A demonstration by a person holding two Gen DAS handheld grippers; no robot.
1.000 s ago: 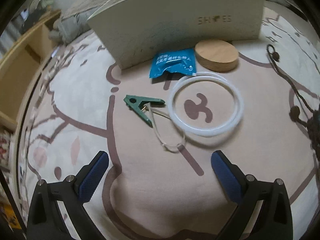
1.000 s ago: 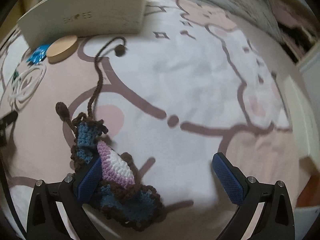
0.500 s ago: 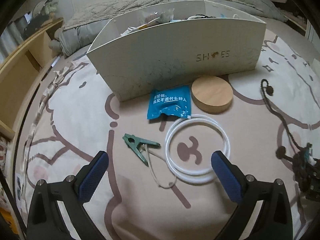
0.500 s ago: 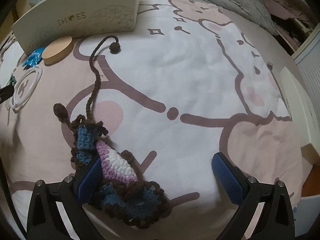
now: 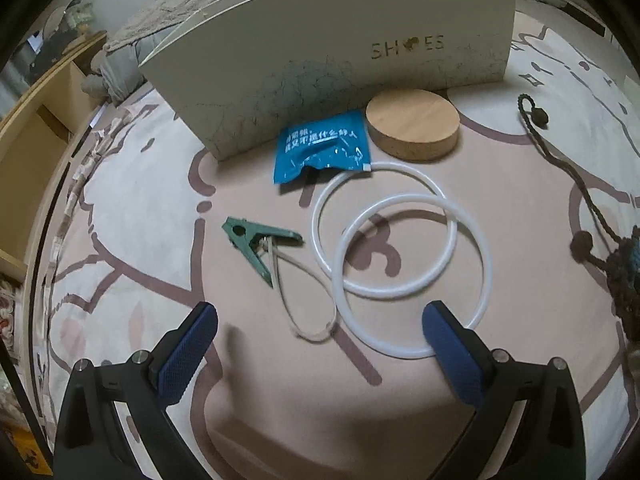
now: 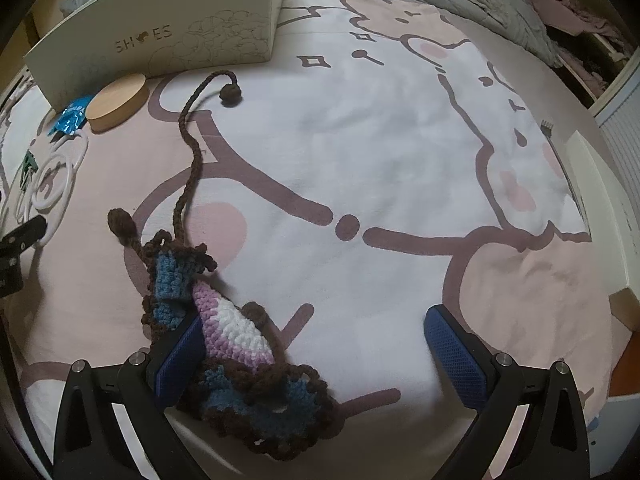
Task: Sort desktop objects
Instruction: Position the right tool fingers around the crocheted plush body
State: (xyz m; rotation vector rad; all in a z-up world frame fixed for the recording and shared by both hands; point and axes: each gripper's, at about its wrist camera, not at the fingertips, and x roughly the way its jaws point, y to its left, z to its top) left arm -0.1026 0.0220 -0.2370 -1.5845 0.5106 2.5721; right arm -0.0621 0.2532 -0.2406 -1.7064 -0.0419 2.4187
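Crocheted pouch lies on the bed cover at the right tool, long axis running from ten to four o'clock, touching its left finger. Right tool's fingers stand apart. Left tool, also apart, faces white rings at twelve.

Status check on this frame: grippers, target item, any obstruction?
Left gripper open above the white tube ring. Right gripper open, crochet pouch against its left jaw. Nothing gripped; green clip lies close by.

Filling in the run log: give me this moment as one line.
left gripper: open, above white tube and green clip | right gripper: open, at crochet pouch | shoe box: behind
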